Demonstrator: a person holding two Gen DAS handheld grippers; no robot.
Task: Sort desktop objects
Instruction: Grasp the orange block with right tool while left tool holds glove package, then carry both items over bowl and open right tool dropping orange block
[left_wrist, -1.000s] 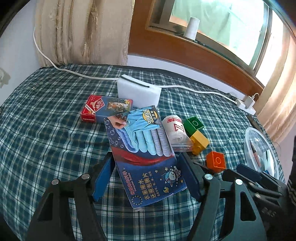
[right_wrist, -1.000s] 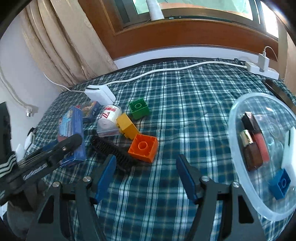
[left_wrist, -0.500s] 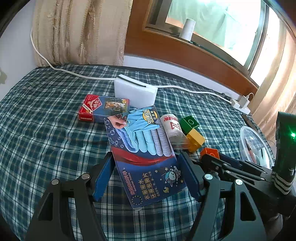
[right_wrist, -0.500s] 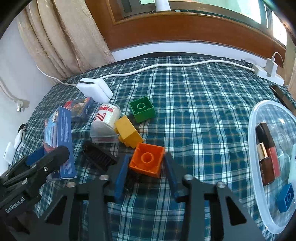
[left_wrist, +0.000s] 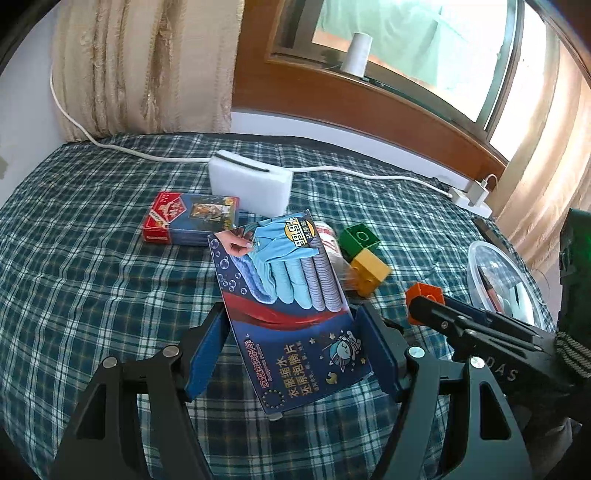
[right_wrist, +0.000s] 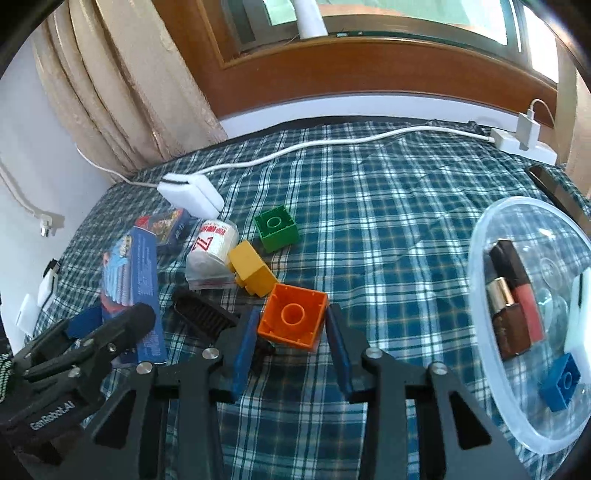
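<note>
Orange plastic shows between the blue pads of the right gripper (right_wrist: 291, 332): it is squeezing the orange block (right_wrist: 293, 319) from both sides, and the block sits tilted on the checked blue cloth (right_wrist: 369, 221). Just past it on the far left lies the yellow block (right_wrist: 251, 267), which touches a white roll in a clear bag (right_wrist: 210, 251). The green block (right_wrist: 277, 229) sits a little farther away, apart from the yellow one. A black comb (right_wrist: 203, 314) lies near the left pad. On the right stands a clear plastic bowl (right_wrist: 480, 258) with a small blue block (right_wrist: 561, 380) and two lipsticks (right_wrist: 513, 299) inside. The left gripper (left_wrist: 291, 350) holds a flat blue box (left_wrist: 291, 306) between its wide pads, and both pads touch the sides of the box. Behind that box lie a red and blue card box (left_wrist: 188, 218) and a white sponge (left_wrist: 251, 184).
</note>
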